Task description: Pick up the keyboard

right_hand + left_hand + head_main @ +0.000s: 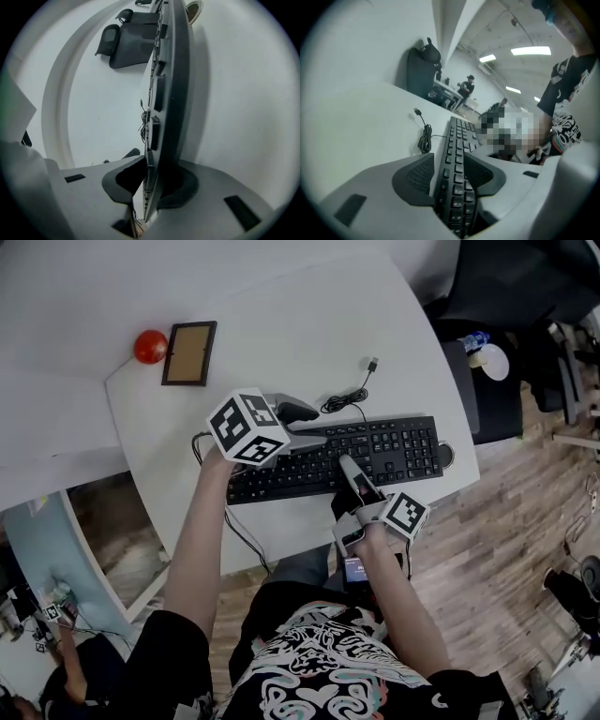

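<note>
On the white table (309, 324), the black keyboard (394, 451) lies near the front edge, the left gripper (446, 176) clamping its left end and the right gripper (152, 180) pinching its front rim. The grasp seems set; next, both hands must lift together, keeping it level.

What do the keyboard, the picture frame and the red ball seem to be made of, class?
Keyboard: matte black plastic, moulded keys. Picture frame: dark wood or plastic, unclear; tan board-like inset. Ball: smooth shiny red; plastic or rubber, perhaps.
</note>
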